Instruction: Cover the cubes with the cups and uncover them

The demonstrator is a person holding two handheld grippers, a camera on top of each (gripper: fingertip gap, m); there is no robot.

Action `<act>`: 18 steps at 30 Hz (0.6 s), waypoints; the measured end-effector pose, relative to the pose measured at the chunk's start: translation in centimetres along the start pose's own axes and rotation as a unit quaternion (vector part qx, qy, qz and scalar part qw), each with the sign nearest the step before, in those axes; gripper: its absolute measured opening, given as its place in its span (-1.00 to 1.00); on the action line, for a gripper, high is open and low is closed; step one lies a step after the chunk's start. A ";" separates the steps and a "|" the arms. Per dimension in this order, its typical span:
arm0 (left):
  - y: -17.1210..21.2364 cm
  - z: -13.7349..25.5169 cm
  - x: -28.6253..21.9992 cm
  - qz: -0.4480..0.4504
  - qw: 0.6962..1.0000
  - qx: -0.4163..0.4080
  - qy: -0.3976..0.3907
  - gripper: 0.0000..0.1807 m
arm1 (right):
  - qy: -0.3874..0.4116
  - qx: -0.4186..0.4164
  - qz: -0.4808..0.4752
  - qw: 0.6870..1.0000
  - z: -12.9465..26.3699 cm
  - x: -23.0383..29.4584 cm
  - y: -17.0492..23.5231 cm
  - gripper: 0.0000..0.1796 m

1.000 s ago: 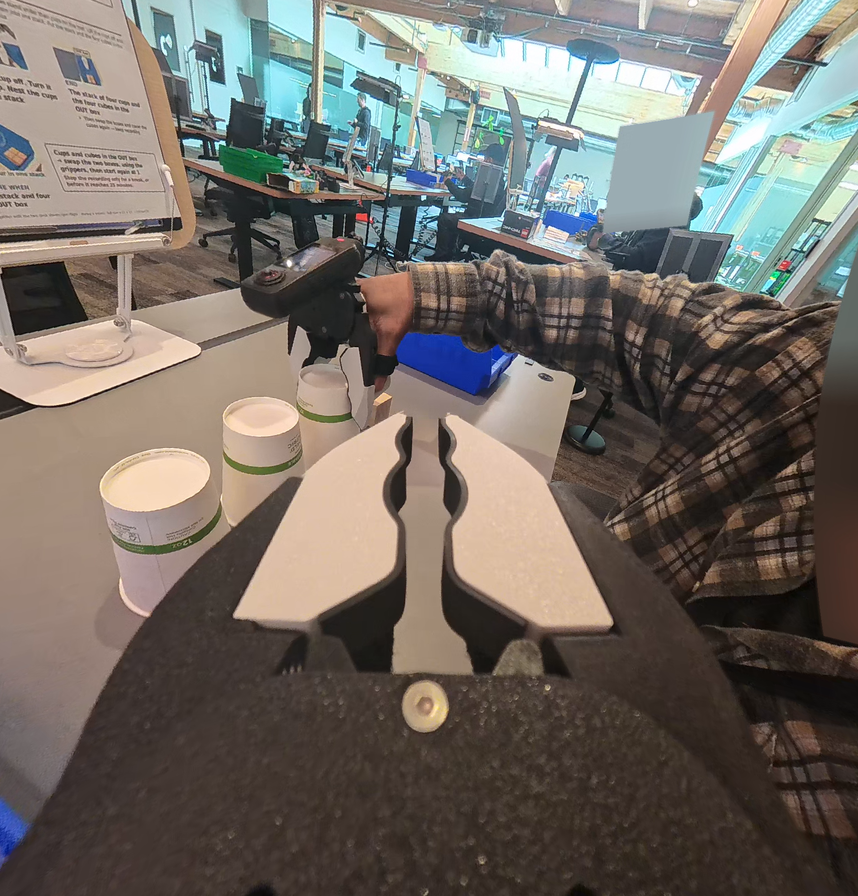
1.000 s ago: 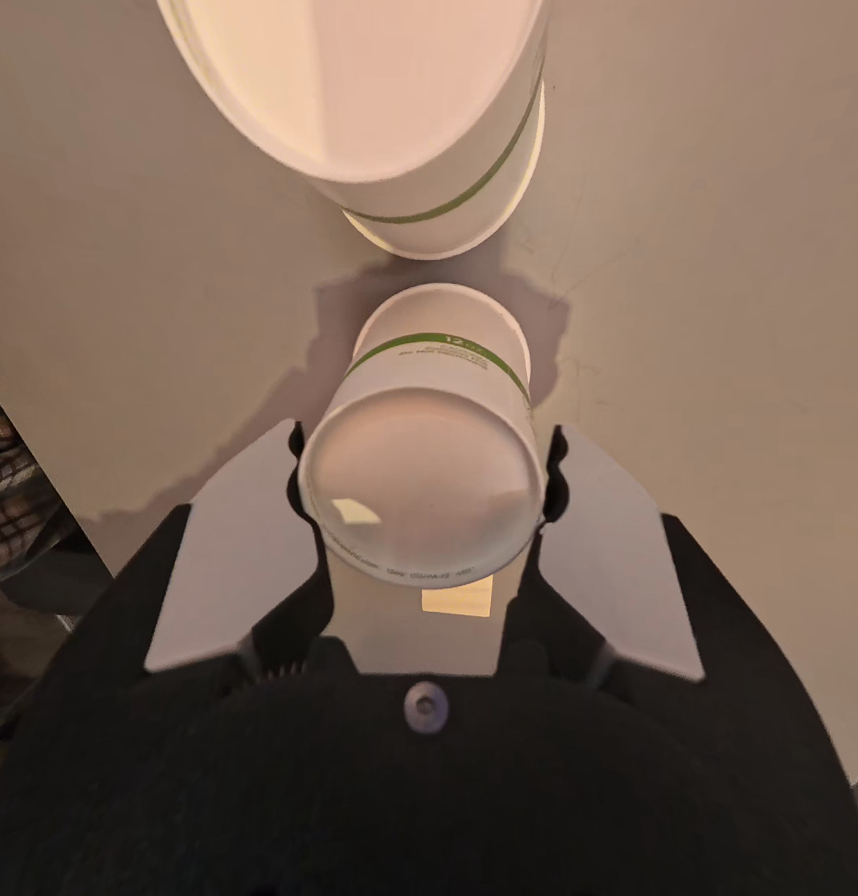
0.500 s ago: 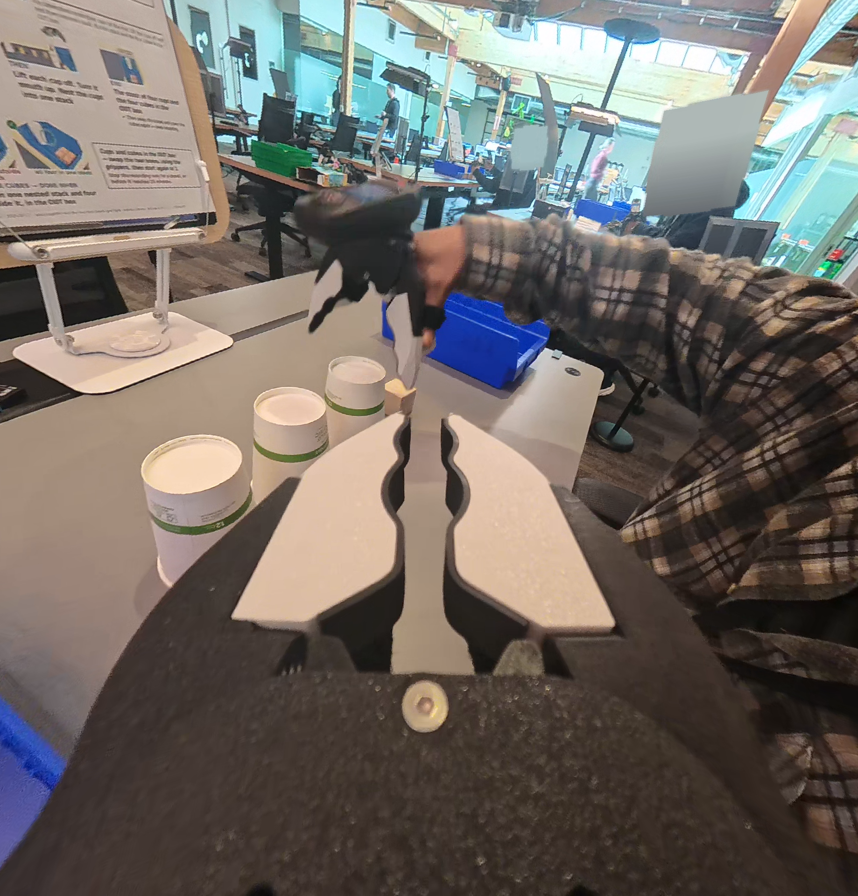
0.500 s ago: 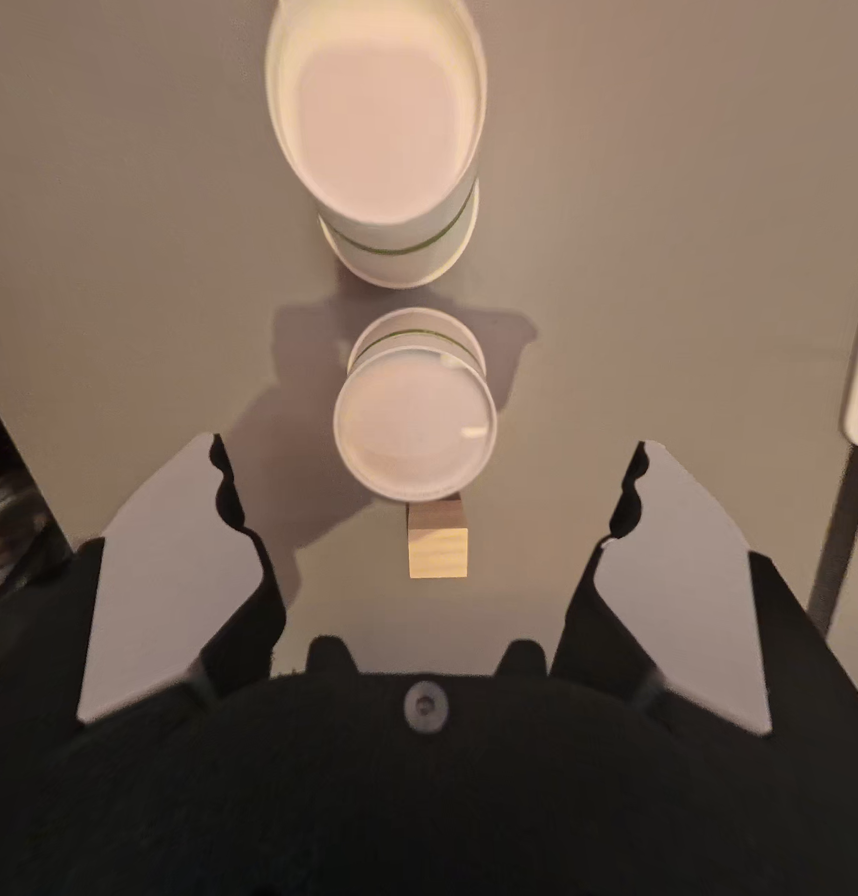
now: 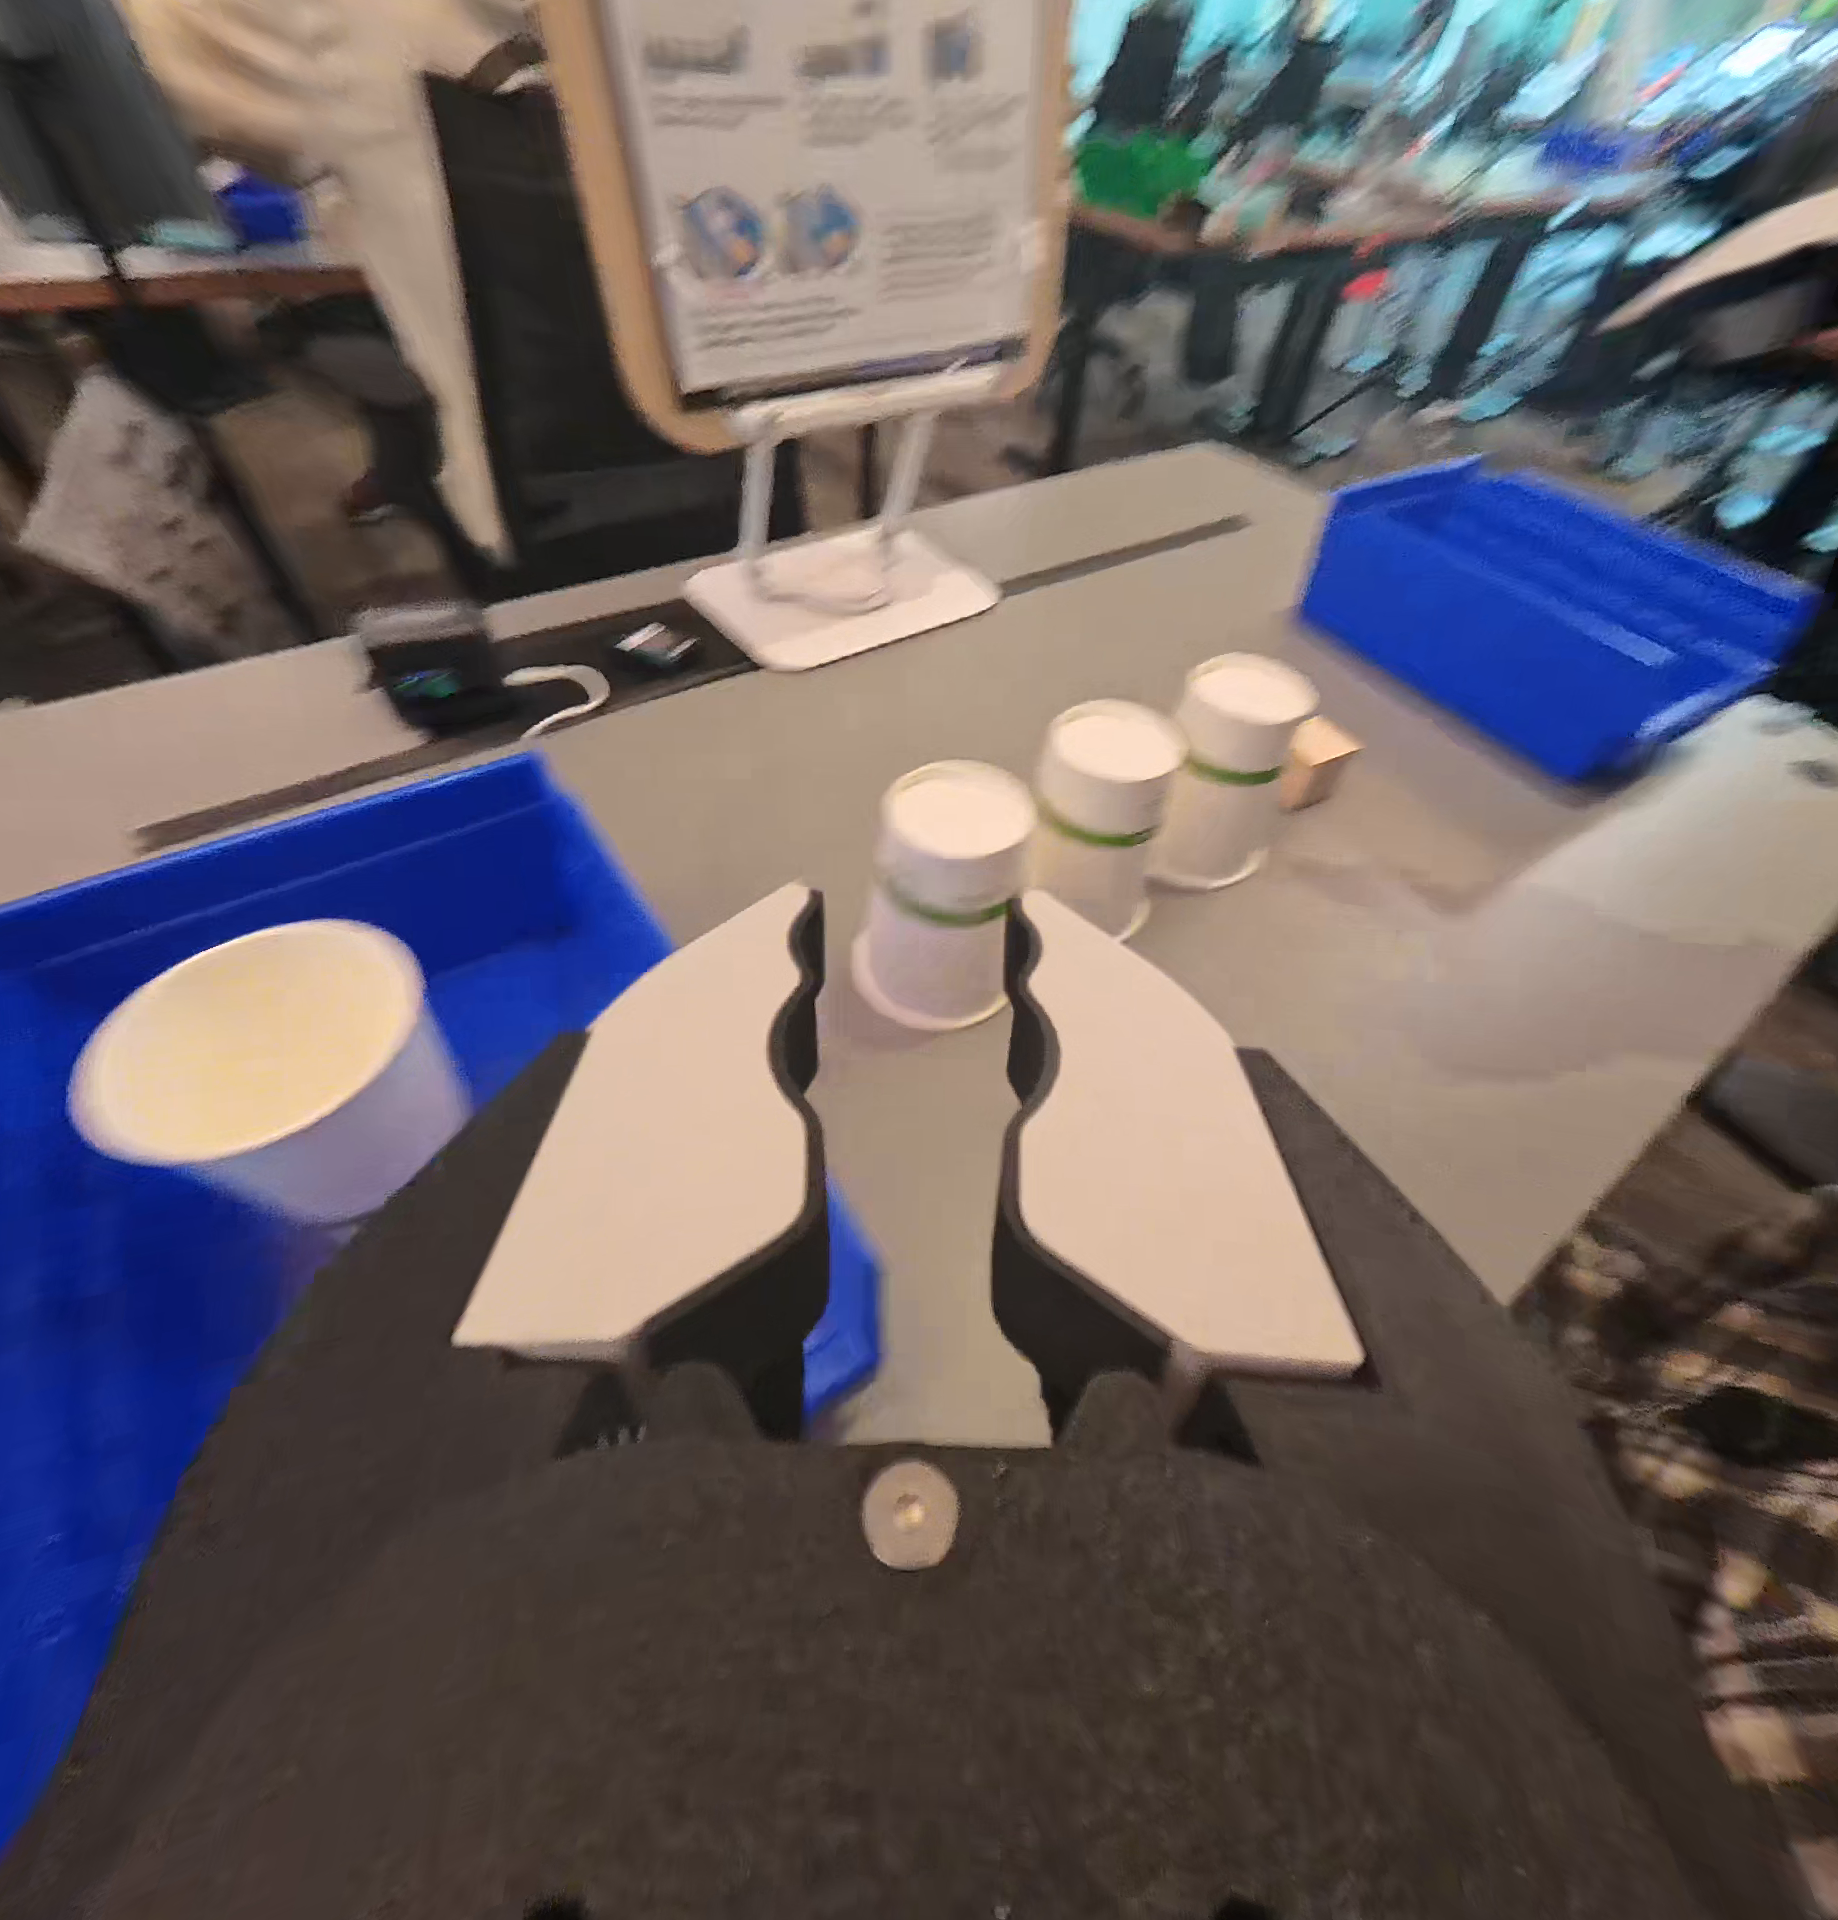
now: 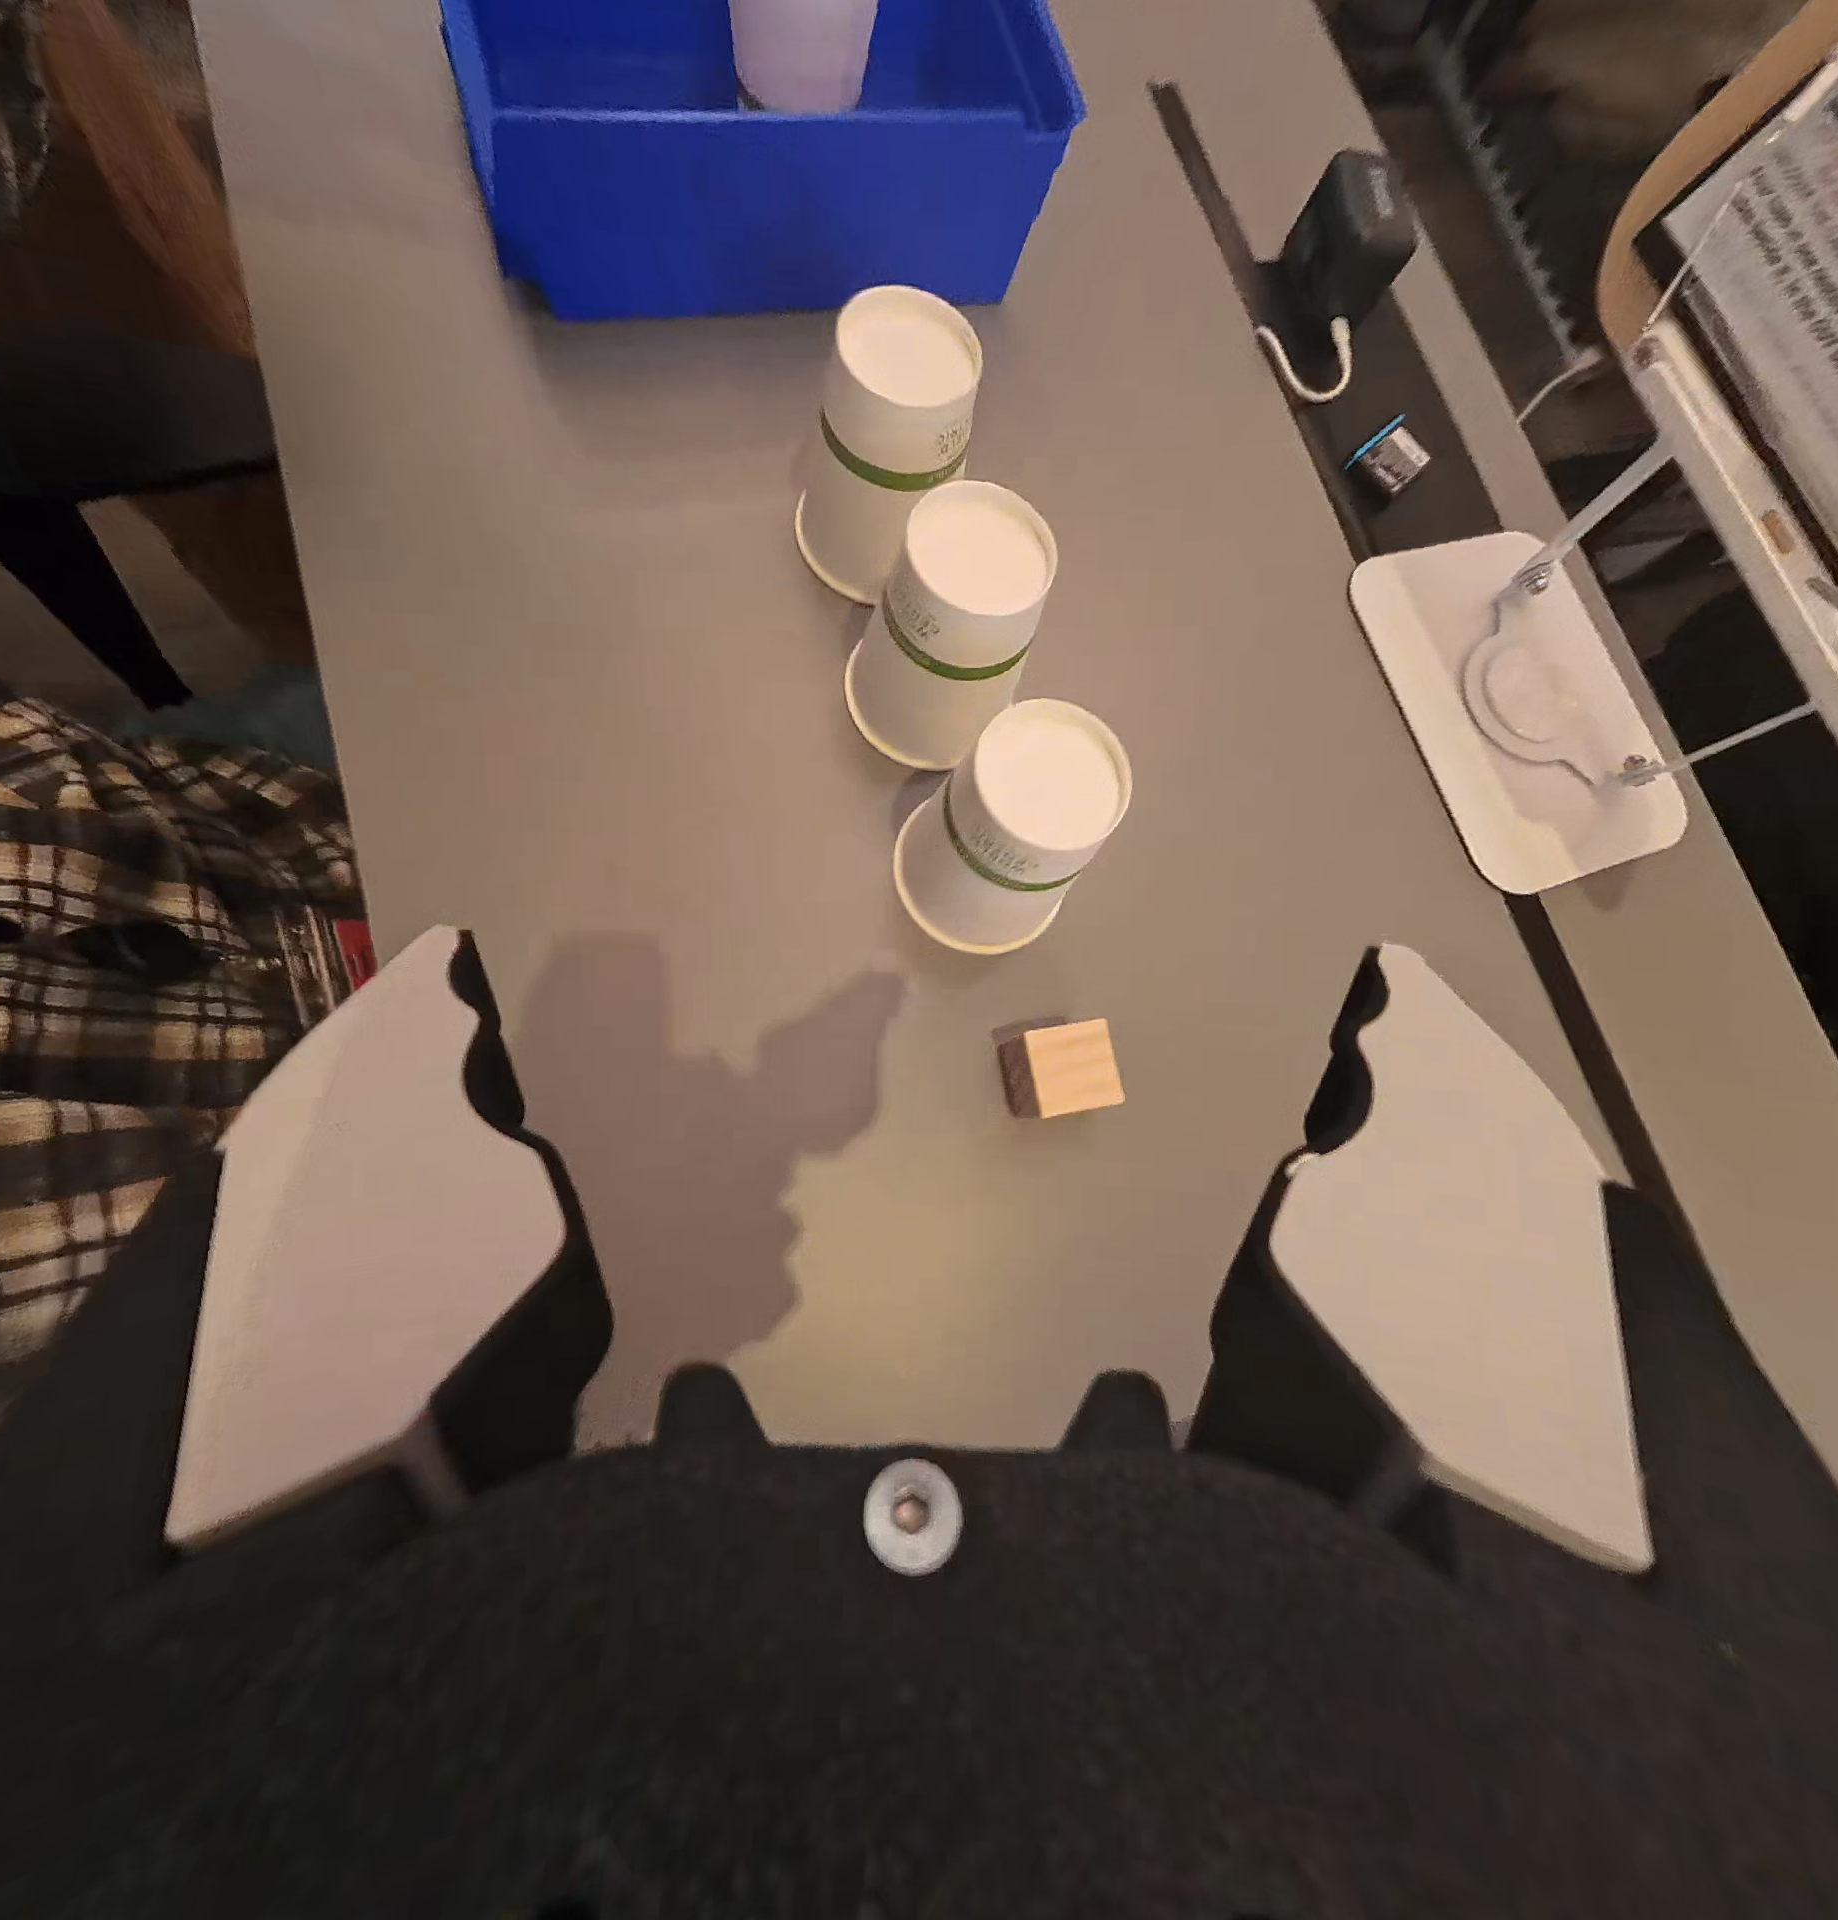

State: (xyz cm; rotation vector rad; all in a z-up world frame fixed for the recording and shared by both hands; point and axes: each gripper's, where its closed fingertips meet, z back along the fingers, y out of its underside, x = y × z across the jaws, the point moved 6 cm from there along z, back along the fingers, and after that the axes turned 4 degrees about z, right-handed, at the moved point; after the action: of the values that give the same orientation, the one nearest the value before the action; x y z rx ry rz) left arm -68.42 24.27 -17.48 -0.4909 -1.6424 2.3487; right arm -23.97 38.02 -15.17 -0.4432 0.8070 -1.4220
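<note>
On the grey table (image 6: 603,644), three upturned paper cups (image 6: 951,623) stand in a row; one wooden cube (image 6: 1062,1066) lies bare nearest the right gripper (image 6: 915,1049), fingers spread, empty. The left gripper (image 5: 910,925) is part-open, empty. Cups look light, crushable: grip mid-wall gently.

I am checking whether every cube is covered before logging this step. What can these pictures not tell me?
- Under the three upside-down cups: their walls hide any cubes in both views. Only one wooden cube lies bare.
- The upright cup in the near blue bin: blurred in the left wrist view, cut by the top edge in the right.
- Inside the far blue bin: blurred, its wall hides the floor.
</note>
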 end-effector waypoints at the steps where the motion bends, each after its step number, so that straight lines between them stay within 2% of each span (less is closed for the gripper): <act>1: -0.2 0.2 1.2 -0.005 1.000 0.021 -0.023 -0.62 | 0.005 -0.015 -0.007 1.000 0.6 1.0 0.8 0.62; 6: -0.8 -0.4 6.4 -0.033 0.987 0.135 -0.082 -0.61 | 0.014 -0.082 -0.058 0.995 1.6 5.7 5.5 0.61; 8: -0.7 -1.5 7.9 -0.057 0.977 0.190 -0.083 -0.61 | 0.008 -0.101 -0.074 0.992 1.3 7.5 7.3 0.63; 13: 1.2 -4.5 11.4 -0.137 0.918 0.360 -0.089 -0.46 | -0.006 -0.119 -0.102 0.988 0.9 10.3 10.5 0.62; 15: 1.9 -5.5 12.5 -0.157 0.899 0.397 -0.095 -0.40 | -0.010 -0.125 -0.108 0.986 0.9 10.8 11.1 0.63; 18: 2.5 -6.8 13.6 -0.163 0.891 0.414 -0.095 -0.40 | -0.013 -0.128 -0.114 0.985 1.0 11.2 11.8 0.61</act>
State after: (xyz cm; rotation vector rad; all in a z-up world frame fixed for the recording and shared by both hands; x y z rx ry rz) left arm -78.21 34.37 -23.79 0.1809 -0.5615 2.5671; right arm -15.59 28.55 -25.45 -0.7703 0.9460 -1.5253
